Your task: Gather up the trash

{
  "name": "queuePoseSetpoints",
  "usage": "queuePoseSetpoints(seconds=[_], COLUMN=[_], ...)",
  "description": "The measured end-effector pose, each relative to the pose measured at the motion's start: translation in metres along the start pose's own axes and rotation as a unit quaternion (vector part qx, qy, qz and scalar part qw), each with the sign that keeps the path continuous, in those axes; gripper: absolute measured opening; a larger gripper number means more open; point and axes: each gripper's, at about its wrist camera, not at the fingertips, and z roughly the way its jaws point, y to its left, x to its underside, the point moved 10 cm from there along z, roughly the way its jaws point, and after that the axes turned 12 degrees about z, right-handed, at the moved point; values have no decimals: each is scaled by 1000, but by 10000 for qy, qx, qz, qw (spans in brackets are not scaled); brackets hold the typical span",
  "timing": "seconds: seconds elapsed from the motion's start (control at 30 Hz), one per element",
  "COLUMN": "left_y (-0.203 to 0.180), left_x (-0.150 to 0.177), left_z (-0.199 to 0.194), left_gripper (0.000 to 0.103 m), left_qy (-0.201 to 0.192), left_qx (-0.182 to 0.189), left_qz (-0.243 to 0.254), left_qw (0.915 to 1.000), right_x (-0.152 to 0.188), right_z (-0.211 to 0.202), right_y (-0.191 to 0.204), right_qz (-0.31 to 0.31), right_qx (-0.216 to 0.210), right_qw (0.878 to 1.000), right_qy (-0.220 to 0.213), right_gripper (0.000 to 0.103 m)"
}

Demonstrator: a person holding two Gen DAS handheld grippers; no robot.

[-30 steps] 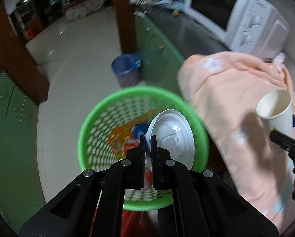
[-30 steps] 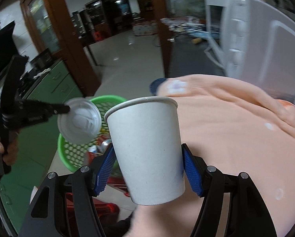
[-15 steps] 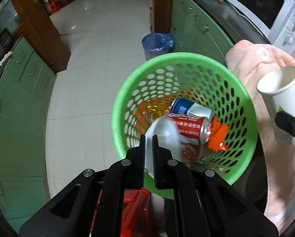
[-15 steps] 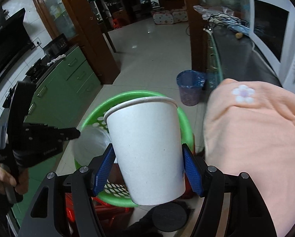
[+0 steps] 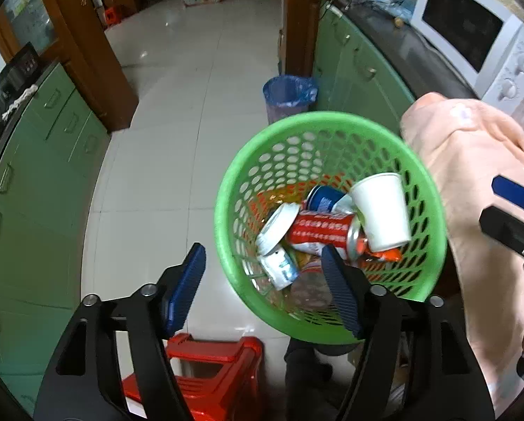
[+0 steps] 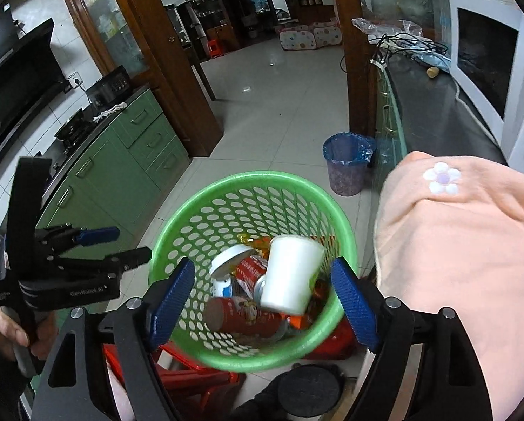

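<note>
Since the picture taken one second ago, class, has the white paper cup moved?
Yes. The paper cup has left the right gripper, whose jaws are opening, and now lies down inside the green basket among the cans.

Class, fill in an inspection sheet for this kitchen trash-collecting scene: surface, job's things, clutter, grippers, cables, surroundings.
Surface: pale glossy tiled floor; dark countertop.
Job's things: green perforated plastic basket holds a white paper cup, white plastic lid, red drink can and other cans.
Clutter: peach fleece cloth beside the basket; red plastic stool below.
Grippers: left gripper and right gripper both opening, nothing between the pads.
Cables: dark wires on the counter.
Surroundings: green cabinets, white microwave, blue-lined bin.
</note>
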Motion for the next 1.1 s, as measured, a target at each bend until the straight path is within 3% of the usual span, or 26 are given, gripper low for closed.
queuePoseSetpoints(seconds=[0.1,0.47,0.67,1.1], left_y=[-8,-47,-83,-166], left_x=[-4,-24,-33,-46], left_z=[-12,-51,-70,-106], left_gripper=[77,98,98,98], left_qy=[-161,-659,-874,-1278], left_qx=[2,45,230,612], left_qz=[47,229,387,881], left_qw=[9999,9976,9952,9860], right_x=[6,25,43,84], right_z=[-16,-72,-108,-181], right_y=[-9,-49,-81,-136], right_qz=[1,259,657,1439], right_qx=[122,753,1208,1785], right_qw=[9999,9961,9890,9682], right_qy=[-78,-368,-538,-998], right_gripper=[84,88,90,91])
